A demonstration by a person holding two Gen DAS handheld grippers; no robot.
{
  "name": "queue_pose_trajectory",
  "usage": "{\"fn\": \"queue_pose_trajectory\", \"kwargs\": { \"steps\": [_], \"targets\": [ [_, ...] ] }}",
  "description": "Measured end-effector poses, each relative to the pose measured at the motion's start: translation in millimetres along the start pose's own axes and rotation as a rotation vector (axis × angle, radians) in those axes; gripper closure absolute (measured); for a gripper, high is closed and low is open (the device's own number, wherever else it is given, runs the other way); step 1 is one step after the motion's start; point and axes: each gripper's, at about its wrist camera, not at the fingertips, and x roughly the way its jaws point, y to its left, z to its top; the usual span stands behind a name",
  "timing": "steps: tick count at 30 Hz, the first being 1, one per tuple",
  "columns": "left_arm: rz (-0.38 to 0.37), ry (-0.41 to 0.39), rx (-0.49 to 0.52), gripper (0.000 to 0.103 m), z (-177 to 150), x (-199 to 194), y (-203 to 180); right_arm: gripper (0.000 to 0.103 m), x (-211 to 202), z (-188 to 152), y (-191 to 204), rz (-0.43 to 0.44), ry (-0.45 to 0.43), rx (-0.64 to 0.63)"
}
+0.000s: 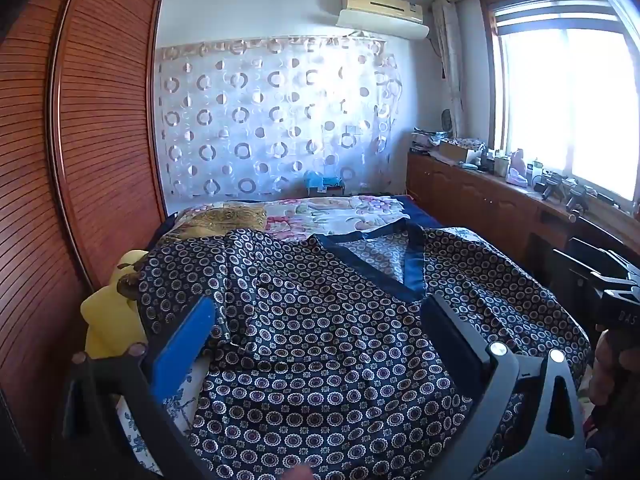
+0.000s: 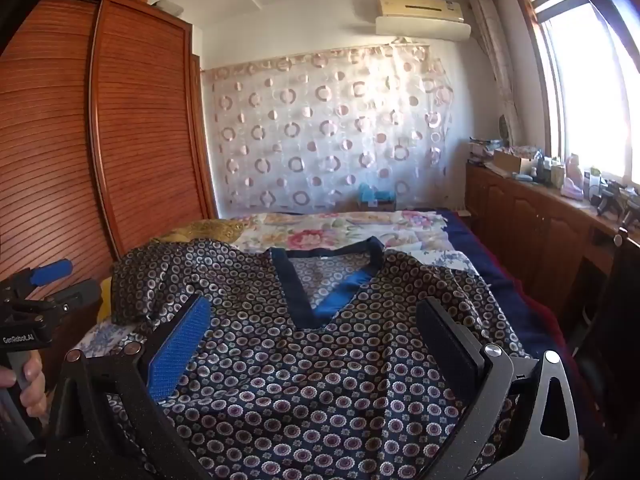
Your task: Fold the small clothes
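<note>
A dark navy shirt (image 1: 320, 340) with small circle prints and a plain blue V-neck band lies spread on the bed, collar away from me; it also shows in the right wrist view (image 2: 320, 380). Its left sleeve is bunched up at the left edge. My left gripper (image 1: 320, 312) is open and empty, held just above the shirt's chest. My right gripper (image 2: 316, 316) is open and empty, held above the shirt below the V-neck. The left gripper also shows at the left edge of the right wrist view (image 2: 44, 284).
The bed has a floral sheet (image 1: 332, 212) beyond the shirt. A tall wooden wardrobe (image 1: 100, 140) stands at the left. A low wooden cabinet (image 1: 480, 196) with clutter runs under the window at the right. A yellow plush toy (image 1: 108, 312) lies by the bed's left edge.
</note>
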Motion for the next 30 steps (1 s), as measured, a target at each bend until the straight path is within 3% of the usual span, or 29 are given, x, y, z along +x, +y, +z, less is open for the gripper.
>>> {"fn": "queue_pose_trajectory", "kwargs": {
  "steps": [9, 30],
  "targets": [
    [-0.004, -0.006, -0.005, 0.000, 1.3, 4.0, 16.7, 0.000, -1.8, 0.8, 0.5, 0.002, -0.010, 0.003],
    [0.034, -0.033, -0.010, 0.000, 2.0, -10.3, 5.9, 0.000, 0.1, -0.8, 5.9, 0.003, -0.009, -0.002]
  ]
}}
